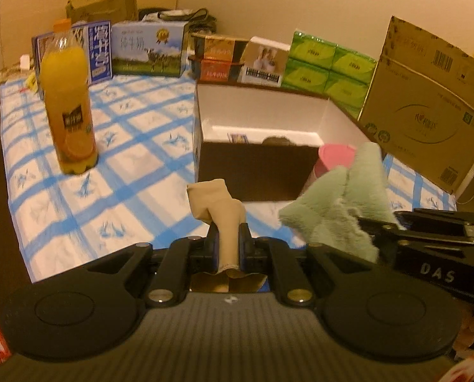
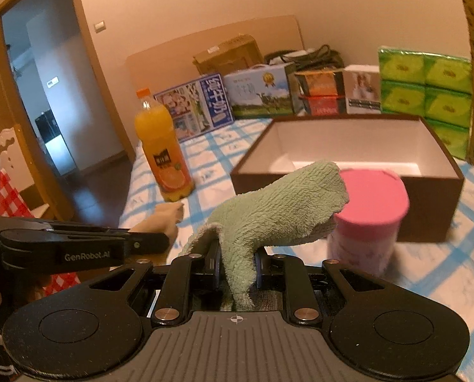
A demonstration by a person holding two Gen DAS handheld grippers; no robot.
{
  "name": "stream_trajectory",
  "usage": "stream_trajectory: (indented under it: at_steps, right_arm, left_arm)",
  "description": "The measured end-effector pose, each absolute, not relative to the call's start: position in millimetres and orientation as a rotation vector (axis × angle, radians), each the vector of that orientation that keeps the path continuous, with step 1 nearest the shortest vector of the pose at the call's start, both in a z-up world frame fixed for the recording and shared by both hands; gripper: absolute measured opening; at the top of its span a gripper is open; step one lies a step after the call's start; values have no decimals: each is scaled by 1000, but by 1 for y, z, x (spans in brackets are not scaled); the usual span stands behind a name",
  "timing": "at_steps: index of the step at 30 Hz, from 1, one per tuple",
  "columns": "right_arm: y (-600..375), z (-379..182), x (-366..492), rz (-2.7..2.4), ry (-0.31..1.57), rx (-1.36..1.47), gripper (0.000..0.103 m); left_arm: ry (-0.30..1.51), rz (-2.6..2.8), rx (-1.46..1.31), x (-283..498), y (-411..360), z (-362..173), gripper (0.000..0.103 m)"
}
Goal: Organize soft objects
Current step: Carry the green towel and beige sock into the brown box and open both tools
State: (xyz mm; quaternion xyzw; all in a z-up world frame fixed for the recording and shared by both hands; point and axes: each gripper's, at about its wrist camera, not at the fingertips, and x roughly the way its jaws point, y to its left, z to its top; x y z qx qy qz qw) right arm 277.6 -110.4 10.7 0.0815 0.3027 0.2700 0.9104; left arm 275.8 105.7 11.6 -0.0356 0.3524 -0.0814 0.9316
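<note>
Quick tally: two soft cloths are counted, one beige stocking-like fabric piece (image 1: 221, 210) and one fluffy mint-green towel (image 2: 278, 203). One orange juice bottle (image 1: 67, 102) is seen at 10 o'clock, one open brown cardboard box (image 2: 348, 184), one pink-lidded canister (image 2: 369, 210), and two blue milk cartons (image 1: 149, 49).

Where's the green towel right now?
Clamped in the right gripper, the green towel hangs just before the pink-lidded can, short of the open brown box.
</note>
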Motion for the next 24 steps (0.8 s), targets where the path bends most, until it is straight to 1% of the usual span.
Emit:
stream_trajectory:
  at_steps: [8,12,18,24]
  right_arm:
    - [-94,24,313,564,569,186,19]
    - [-90,30,341,541,543,218,19]
    - [-91,36,396,481,527,281,19]
    - [-99,32,456,400,546,321,19]
  left_arm:
    - [648,-192,-33,315,103,35,10]
    - [632,-211,-28,346,102,42,10]
    - [638,-239,-5,400,98,42,10]
    - [667,-272,6,455,94,30,10]
